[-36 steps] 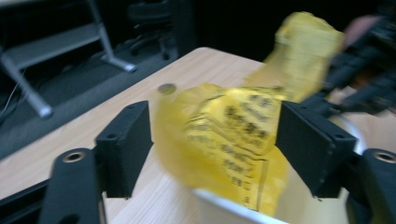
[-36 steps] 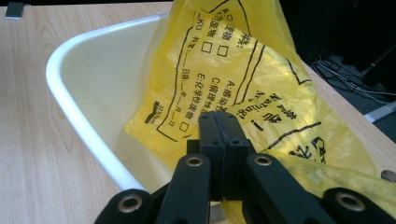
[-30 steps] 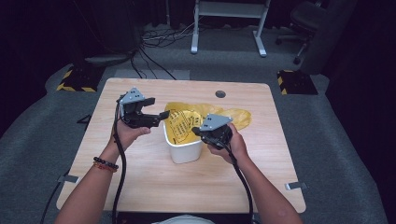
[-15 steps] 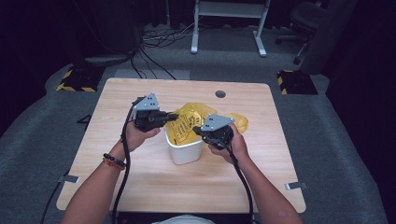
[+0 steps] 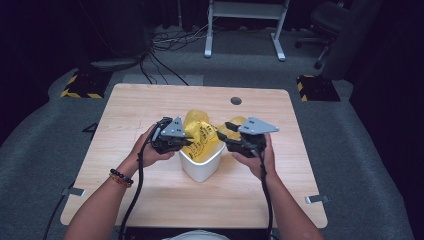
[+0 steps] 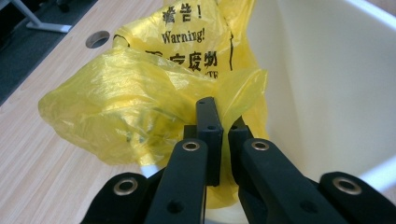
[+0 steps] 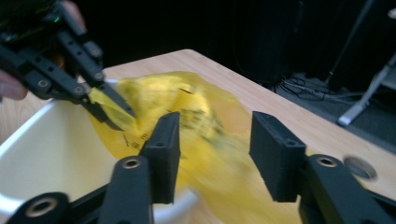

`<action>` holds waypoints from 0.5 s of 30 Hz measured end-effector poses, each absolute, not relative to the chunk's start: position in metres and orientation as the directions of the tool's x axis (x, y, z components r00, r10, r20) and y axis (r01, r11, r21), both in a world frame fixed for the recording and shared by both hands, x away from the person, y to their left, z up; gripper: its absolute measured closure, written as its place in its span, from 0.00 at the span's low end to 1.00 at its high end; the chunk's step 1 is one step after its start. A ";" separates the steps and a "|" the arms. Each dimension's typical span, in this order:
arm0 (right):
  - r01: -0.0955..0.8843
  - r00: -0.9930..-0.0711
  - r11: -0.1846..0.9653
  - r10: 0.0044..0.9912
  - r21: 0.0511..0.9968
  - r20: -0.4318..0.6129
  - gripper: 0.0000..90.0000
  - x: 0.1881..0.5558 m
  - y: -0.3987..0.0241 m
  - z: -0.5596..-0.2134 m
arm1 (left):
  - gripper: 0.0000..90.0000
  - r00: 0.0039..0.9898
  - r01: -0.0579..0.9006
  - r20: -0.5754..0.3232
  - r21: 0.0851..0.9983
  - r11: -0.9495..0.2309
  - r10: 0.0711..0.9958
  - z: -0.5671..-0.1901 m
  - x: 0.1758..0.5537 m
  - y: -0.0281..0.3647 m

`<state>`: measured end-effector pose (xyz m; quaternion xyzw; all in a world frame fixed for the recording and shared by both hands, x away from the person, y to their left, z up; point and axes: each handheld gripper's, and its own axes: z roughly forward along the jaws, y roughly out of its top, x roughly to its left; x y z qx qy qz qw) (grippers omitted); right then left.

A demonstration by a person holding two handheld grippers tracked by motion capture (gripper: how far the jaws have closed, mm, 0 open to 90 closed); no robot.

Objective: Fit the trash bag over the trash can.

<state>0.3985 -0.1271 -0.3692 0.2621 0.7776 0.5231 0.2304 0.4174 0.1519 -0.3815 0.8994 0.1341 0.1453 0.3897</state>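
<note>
l gripper [image 5: 186, 141] clamped on yellow bag [image 5: 200, 135] edge, frame center | r gripper [image 5: 223, 135] jaws just been opening, apart, bag between, not pressed | bag half in white bin [image 5: 202, 167], center of table [image 5: 150, 105]

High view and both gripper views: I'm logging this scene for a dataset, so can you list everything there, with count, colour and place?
Bag: one, yellow plastic with black warning print, draped over the far rim of the bin and onto the table behind it.
Bin: one, white, at the middle of the table.
Table: one, light wood, with a round cable hole near its far edge.
Desk frame: one, grey, on the floor beyond the table.
Chair: one, dark, far right.
Striped blocks: two, black and yellow, on the floor by the table's far corners.
Left tool: black, shut on the bag's edge at the bin.
Right tool: black, jaws just opening, over the bag without pressing it.
</note>
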 end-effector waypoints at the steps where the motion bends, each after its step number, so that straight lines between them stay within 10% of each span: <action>1: 0.193 -0.747 0.298 0.663 0.935 -0.057 0.56 0.398 -0.136 -0.370 | 1.00 0.922 0.128 0.157 0.740 -0.660 0.355 -0.382 0.417 0.152; 15: 0.244 -0.723 0.461 0.673 0.853 -0.157 0.40 0.409 -0.168 -0.416 | 1.00 0.931 0.147 0.119 0.742 -0.654 0.344 -0.382 0.421 0.151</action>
